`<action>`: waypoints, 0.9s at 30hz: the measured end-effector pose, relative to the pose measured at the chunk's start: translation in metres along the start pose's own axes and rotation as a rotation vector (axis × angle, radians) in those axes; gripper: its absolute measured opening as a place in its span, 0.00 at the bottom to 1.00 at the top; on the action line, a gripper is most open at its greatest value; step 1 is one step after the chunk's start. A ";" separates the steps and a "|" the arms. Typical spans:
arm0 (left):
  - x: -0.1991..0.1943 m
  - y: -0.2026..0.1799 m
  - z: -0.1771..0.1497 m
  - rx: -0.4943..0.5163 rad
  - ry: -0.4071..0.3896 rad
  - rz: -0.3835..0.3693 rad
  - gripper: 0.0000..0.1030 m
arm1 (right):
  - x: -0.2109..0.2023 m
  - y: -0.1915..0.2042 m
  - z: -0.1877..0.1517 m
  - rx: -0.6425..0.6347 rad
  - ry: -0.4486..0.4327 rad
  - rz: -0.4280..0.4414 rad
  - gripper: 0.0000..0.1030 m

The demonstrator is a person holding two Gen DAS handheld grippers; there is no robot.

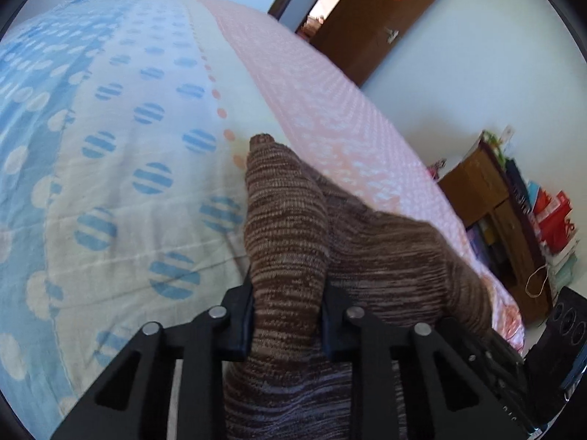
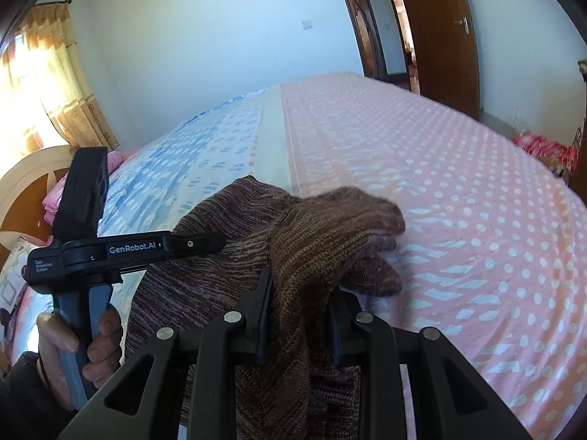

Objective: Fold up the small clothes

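Bedroom, polka-dot bedsheet [image 1: 121, 168] blue and pink. Left gripper [image 1: 288, 324] fingers pinch brown striped knit garment [image 1: 293, 220], bunched and lifted above the sheet near its blue-pink border. Right gripper [image 2: 301, 321] fingers pinch another fold of the garment. Only right wrist view shows the left hand [image 2: 69, 348] around the left gripper's handle, plus curtain [image 2: 55, 84]. Only left view shows bookshelf [image 1: 513, 227] beyond the bed edge. Wooden door [image 2: 440, 36] behind the bed.
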State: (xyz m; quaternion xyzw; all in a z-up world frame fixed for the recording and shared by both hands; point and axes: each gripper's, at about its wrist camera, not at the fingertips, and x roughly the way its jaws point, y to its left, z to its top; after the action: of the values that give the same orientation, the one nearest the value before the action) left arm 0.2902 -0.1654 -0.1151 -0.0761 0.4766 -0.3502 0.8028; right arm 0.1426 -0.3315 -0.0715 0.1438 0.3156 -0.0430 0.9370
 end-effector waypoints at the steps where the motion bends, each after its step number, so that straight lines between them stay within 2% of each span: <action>1: -0.007 -0.005 -0.002 0.011 -0.030 -0.002 0.26 | -0.005 0.004 0.000 -0.012 -0.016 -0.008 0.25; 8: -0.082 -0.058 -0.024 0.123 -0.225 0.010 0.26 | -0.071 0.028 -0.001 -0.074 -0.148 -0.029 0.25; 14: -0.128 -0.092 -0.048 0.202 -0.287 0.006 0.26 | -0.141 0.054 -0.009 -0.159 -0.259 -0.081 0.25; 17: -0.152 -0.097 -0.058 0.205 -0.298 -0.030 0.26 | -0.173 0.059 -0.018 -0.171 -0.303 -0.092 0.25; 20: -0.154 -0.105 -0.069 0.205 -0.292 -0.074 0.26 | -0.201 0.055 -0.029 -0.181 -0.328 -0.123 0.25; 27: -0.125 -0.144 -0.090 0.236 -0.232 -0.101 0.26 | -0.219 0.027 -0.041 -0.183 -0.304 -0.229 0.25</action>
State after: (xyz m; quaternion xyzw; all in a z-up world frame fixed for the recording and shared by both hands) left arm 0.1084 -0.1739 -0.0083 -0.0450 0.3317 -0.4324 0.8373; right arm -0.0513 -0.2955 0.0359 0.0133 0.1875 -0.1417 0.9719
